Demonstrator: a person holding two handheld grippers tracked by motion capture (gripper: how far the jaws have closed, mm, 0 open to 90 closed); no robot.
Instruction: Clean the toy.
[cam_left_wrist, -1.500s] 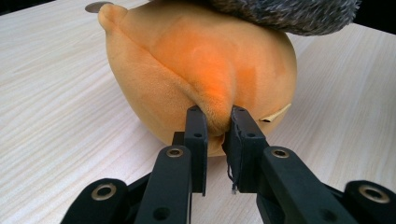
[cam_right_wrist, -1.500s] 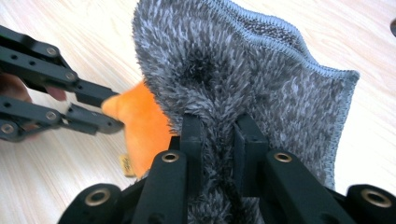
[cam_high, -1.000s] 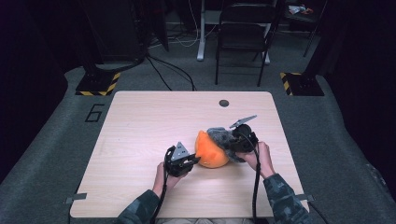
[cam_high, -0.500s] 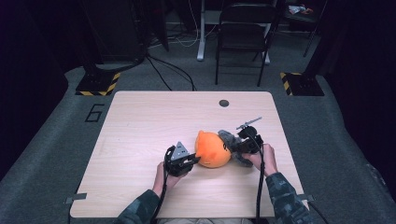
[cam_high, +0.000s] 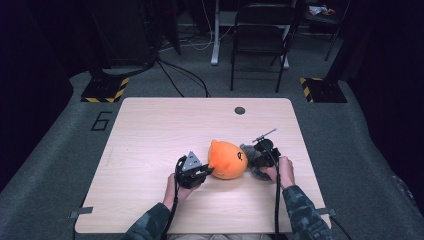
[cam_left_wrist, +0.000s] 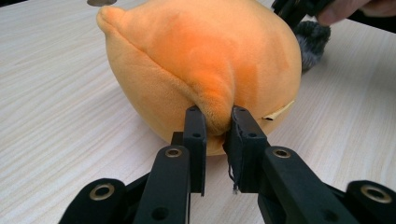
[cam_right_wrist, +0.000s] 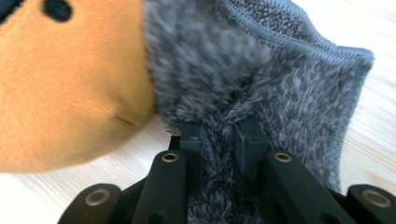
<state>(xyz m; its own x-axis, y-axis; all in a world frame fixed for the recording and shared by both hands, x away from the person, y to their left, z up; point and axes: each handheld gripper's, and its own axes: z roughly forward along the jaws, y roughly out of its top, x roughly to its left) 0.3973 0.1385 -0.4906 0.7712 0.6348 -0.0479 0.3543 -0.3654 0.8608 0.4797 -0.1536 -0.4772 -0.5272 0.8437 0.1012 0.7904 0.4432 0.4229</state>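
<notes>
While seen from above, orange plush toy (cam_high: 227, 160) lying on wooden table (cam_high: 150, 130), toward 5 o'clock of table centre, near front edge. Rounded body, small pointed nub at 11 o'clock of toy, dark face marks on side toward 3 o'clock. Left gripper (cam_high: 201, 172) at 8 o'clock of toy, touching it, held by left hand (cam_high: 172, 190) coming up from 6 o'clock. Jaws nearly closed, pinching a fold of orange fabric; in left gripper view pads (cam_left_wrist: 195, 130) clamp a raised seam ridge low on toy (cam_left_wrist: 201, 65), fabric bunched between them, small tan tag poking out at 4 o'clock of toy. Grey furry cloth (cam_high: 250, 154) at 3 o'clock of toy, pressed against it. Right gripper (cam_high: 256, 161) on that cloth, held by right hand (cam_high: 283, 170), cable trailing to 6 o'clock. Jaws closed tight on grey cloth; in right gripper view pads (cam_right_wrist: 191, 140) sunk into fuzzy pile (cam_right_wrist: 261, 84), stitched hem running along top toward 2 o'clock, orange toy (cam_right_wrist: 70, 84) at 9 o'clock touching cloth. Round dark hole (cam_high: 240, 110) in tabletop at 12 o'clock of toy, well apart. Black chair (cam_high: 260, 35) on floor beyond table at 12 o'clock.
</notes>
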